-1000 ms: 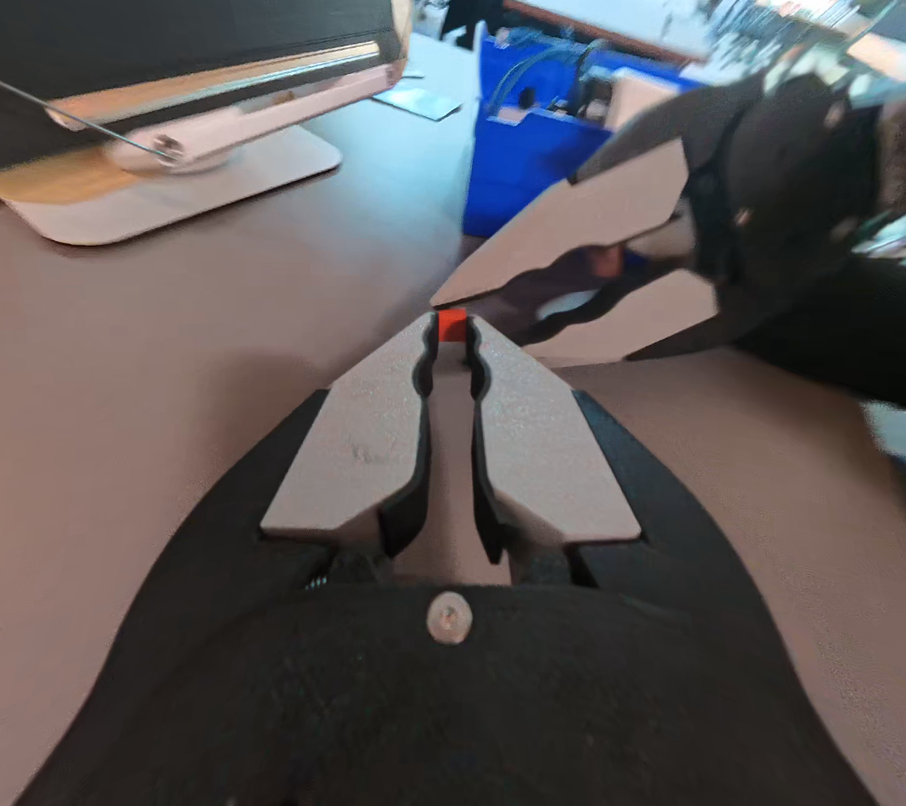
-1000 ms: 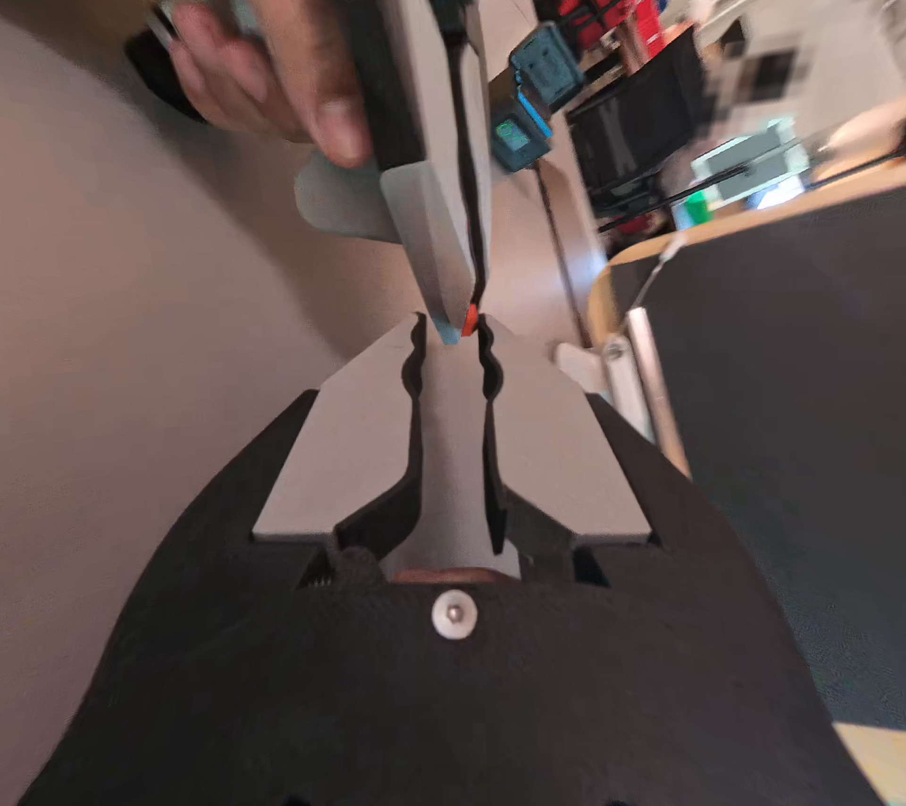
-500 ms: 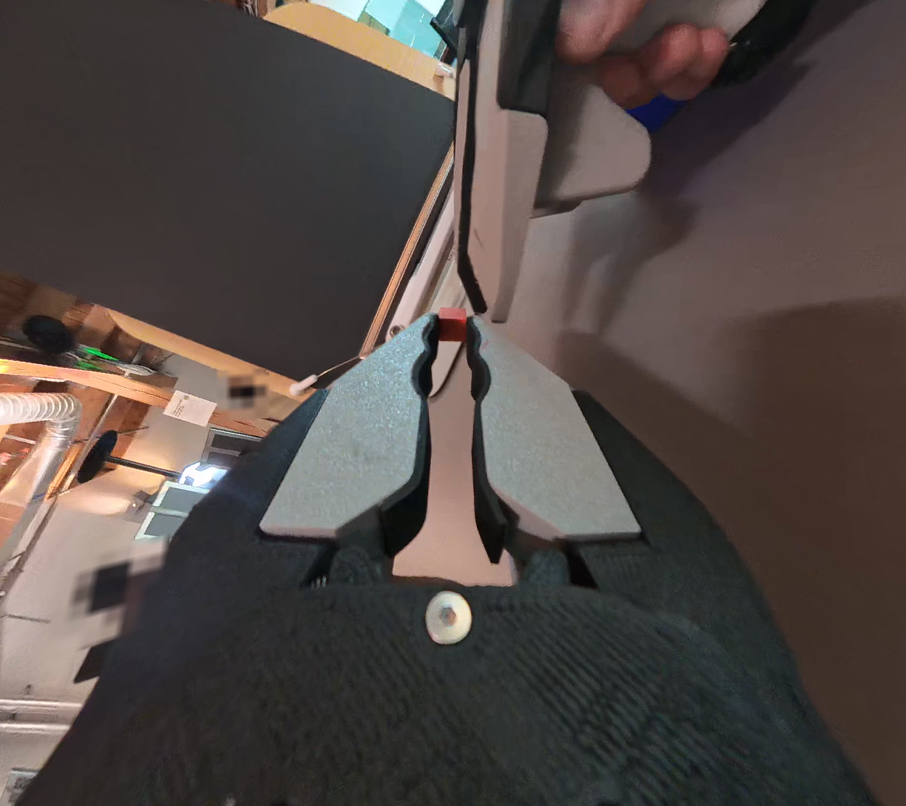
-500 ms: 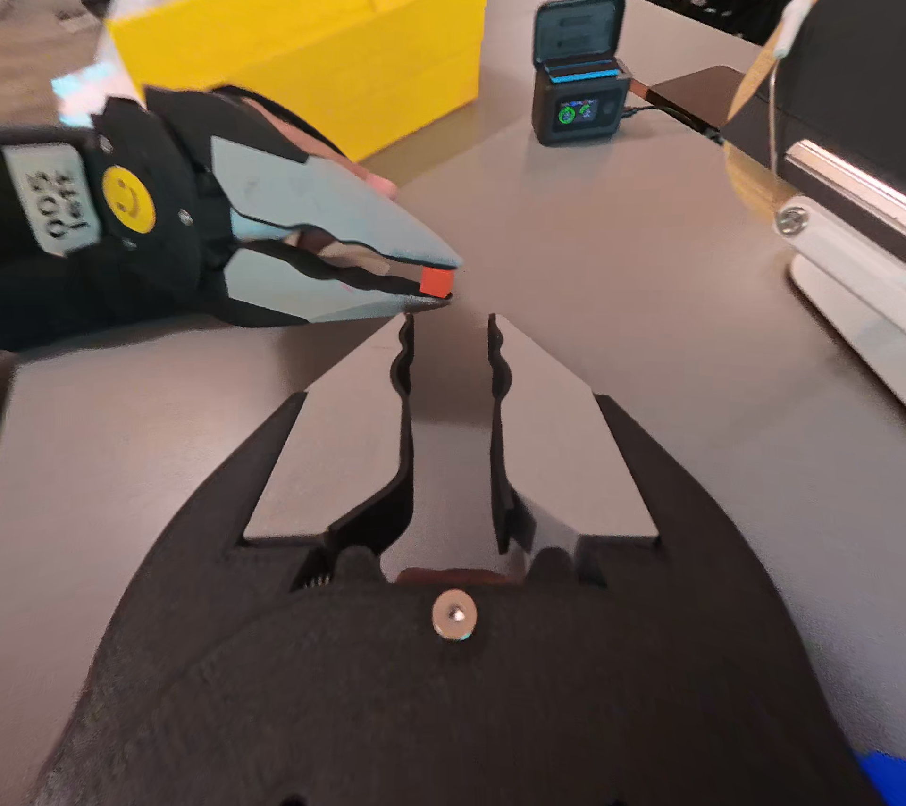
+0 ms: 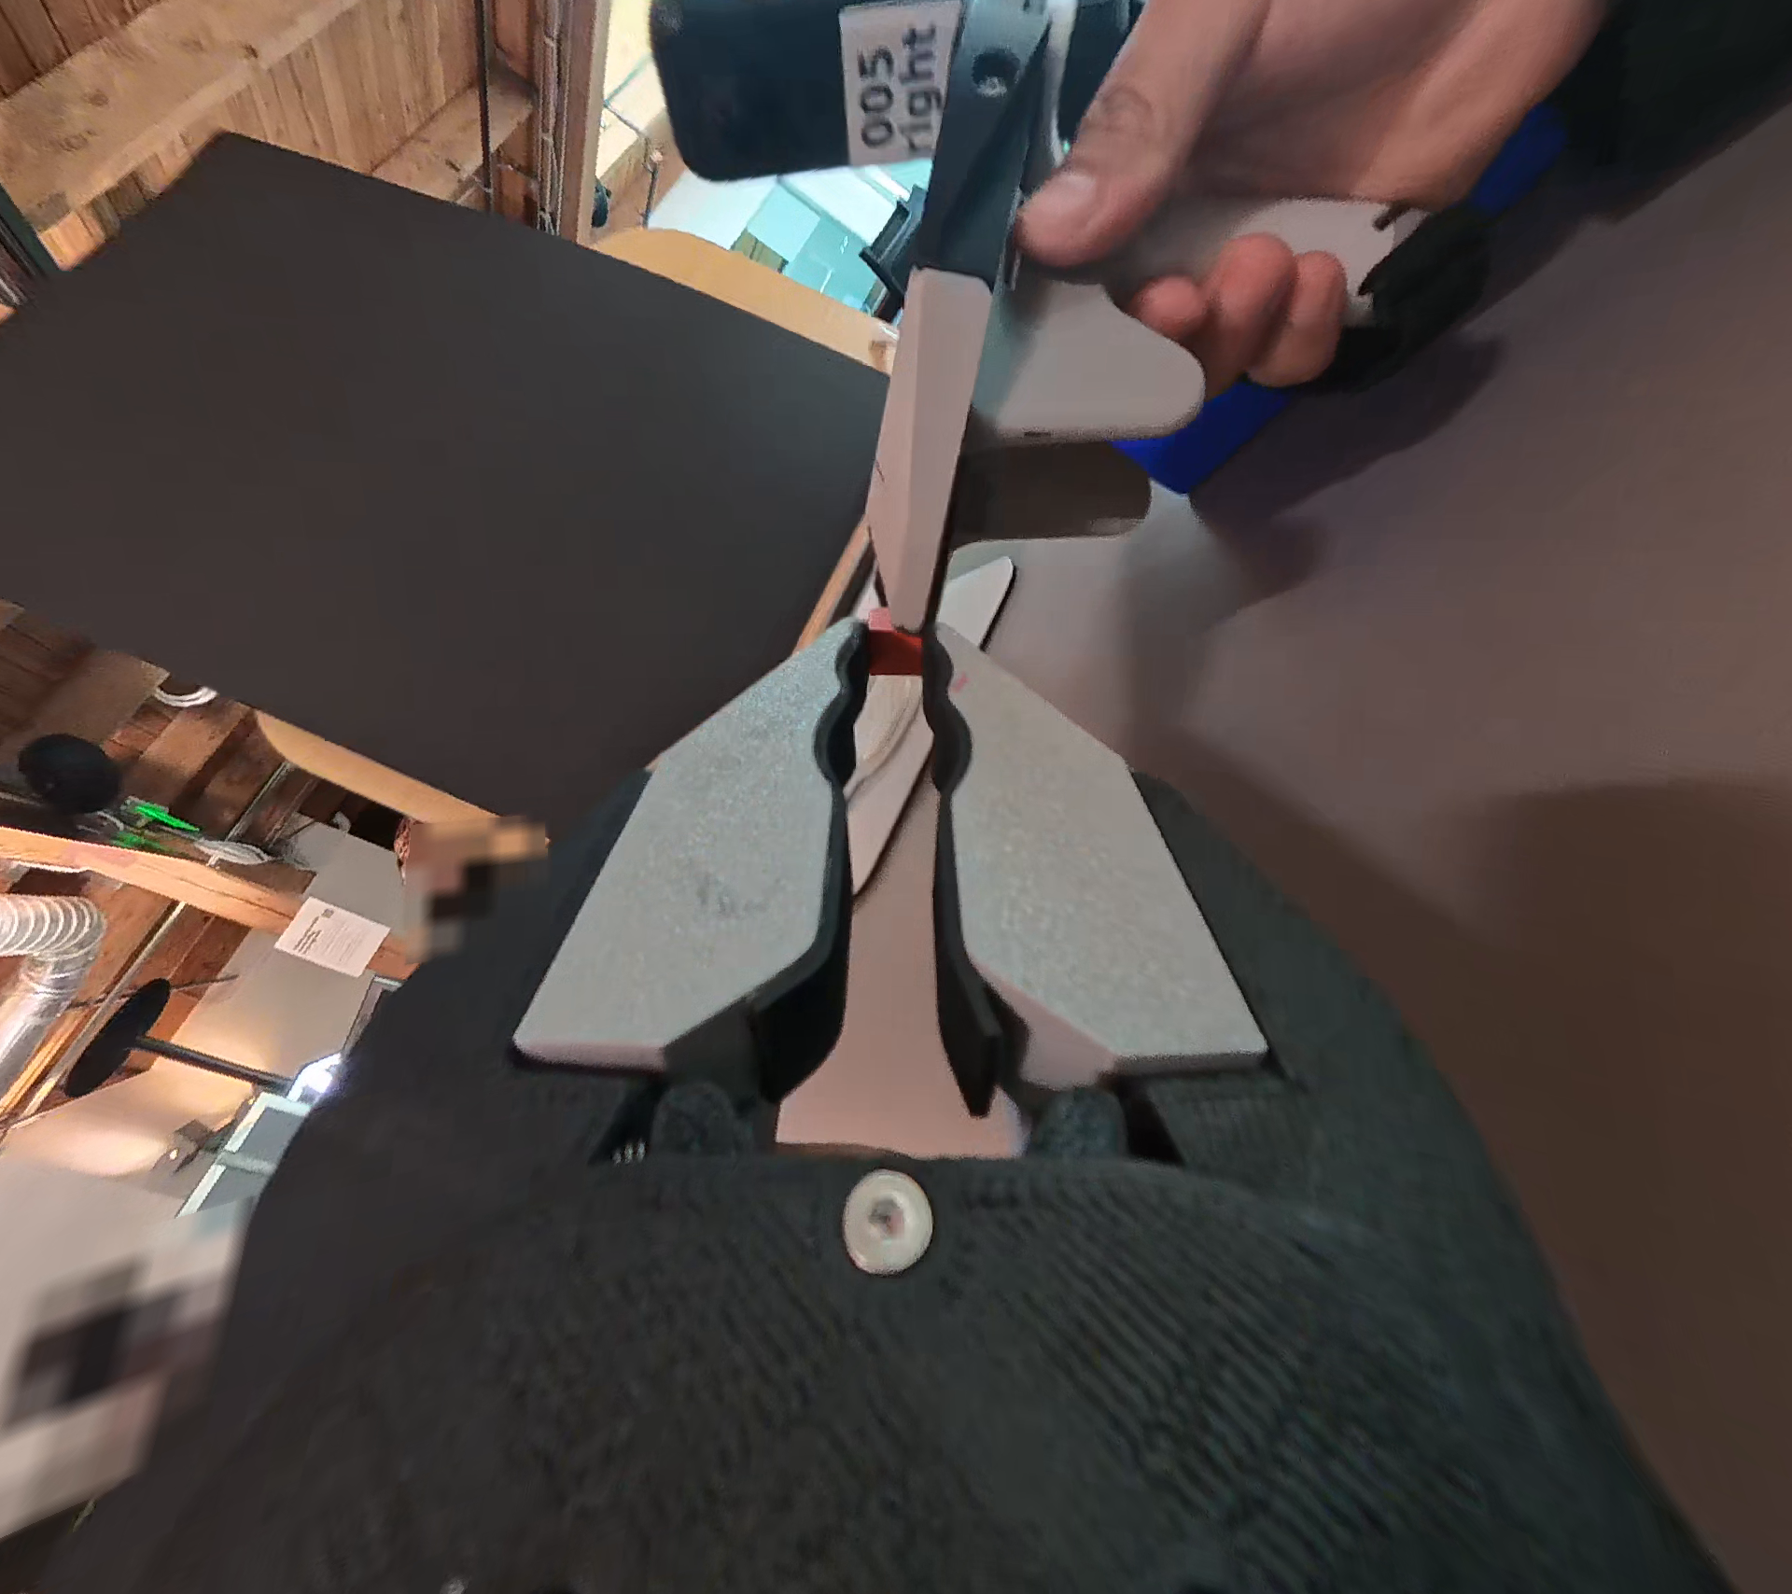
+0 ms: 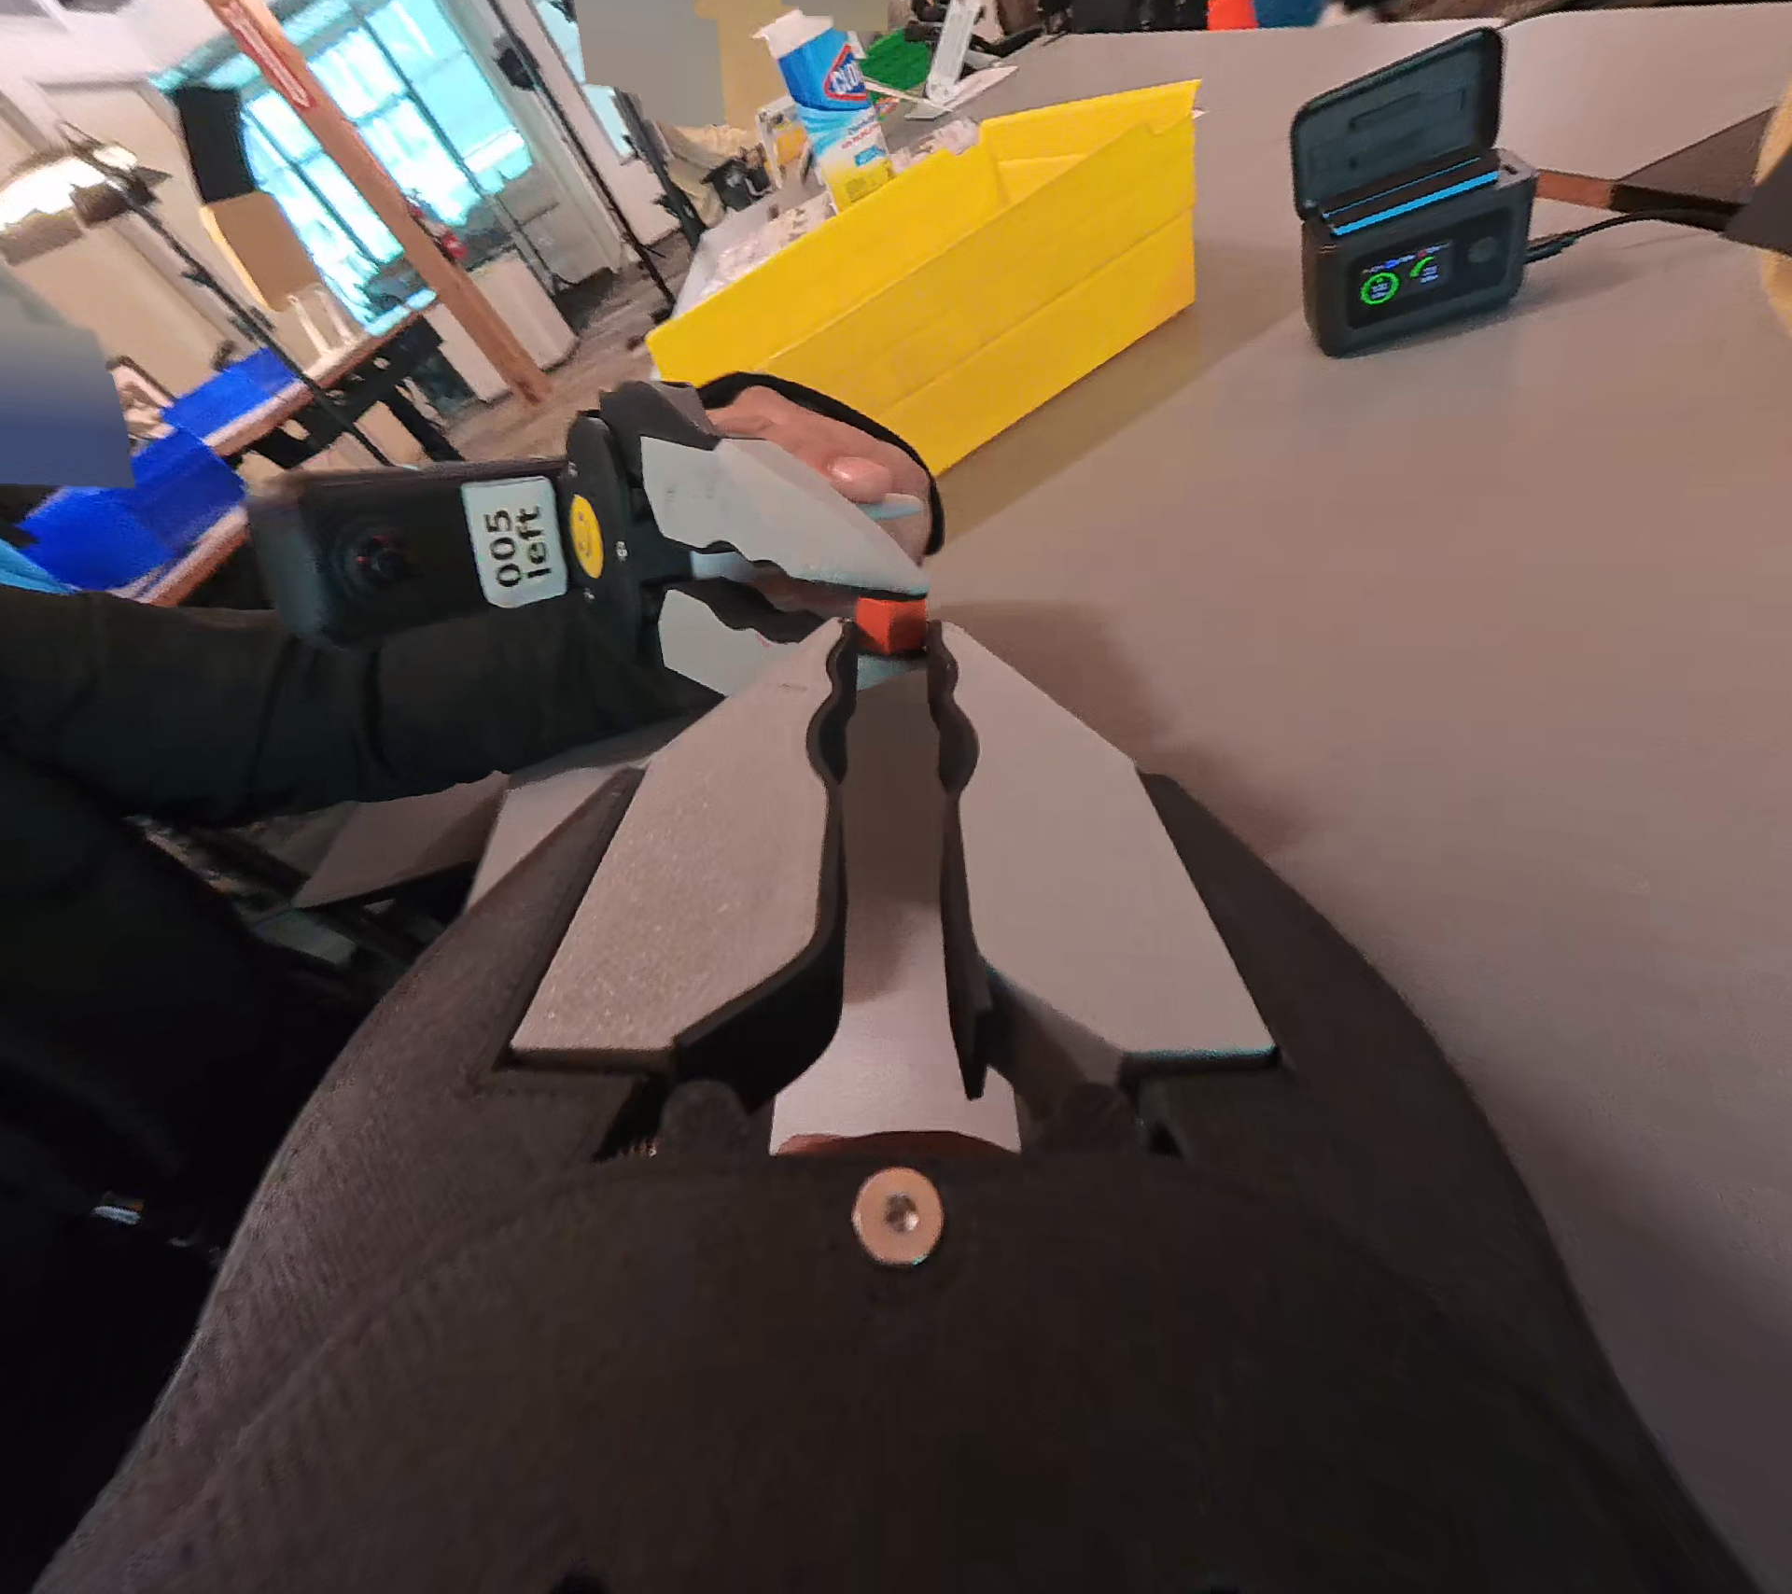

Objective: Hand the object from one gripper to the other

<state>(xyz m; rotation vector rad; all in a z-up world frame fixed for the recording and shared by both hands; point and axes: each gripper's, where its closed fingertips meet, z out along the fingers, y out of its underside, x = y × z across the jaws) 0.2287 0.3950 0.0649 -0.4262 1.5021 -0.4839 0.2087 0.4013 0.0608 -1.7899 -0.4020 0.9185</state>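
Observation:
A small red cube [image 6: 887, 621] is held above the grey table [image 6: 1358, 675] between both grippers. In the right wrist view my right gripper [image 6: 889, 638] has its two fingertips closed against the cube's sides. The left gripper [image 6: 897, 624] comes in from the left and clamps the cube from above and below. In the left wrist view my left gripper [image 5: 894, 644] is shut on the cube [image 5: 890, 655]. There the right gripper [image 5: 907, 612] comes down edge-on from above, held by a bare hand [image 5: 1309, 45], with its tip at the cube.
A yellow bin [image 6: 970, 287] and an open black case with a lit screen [image 6: 1406, 258] stand on the table beyond the grippers. A black monitor [image 5: 388, 432] is close on the left of the left wrist view. A blue bin [image 5: 1212, 432] sits behind the hand. The grippers are tip to tip, or close to it.
The right gripper was open and apart from the cube half a second ago. It has moved in and closed on the cube. The left gripper has kept its hold on the cube.

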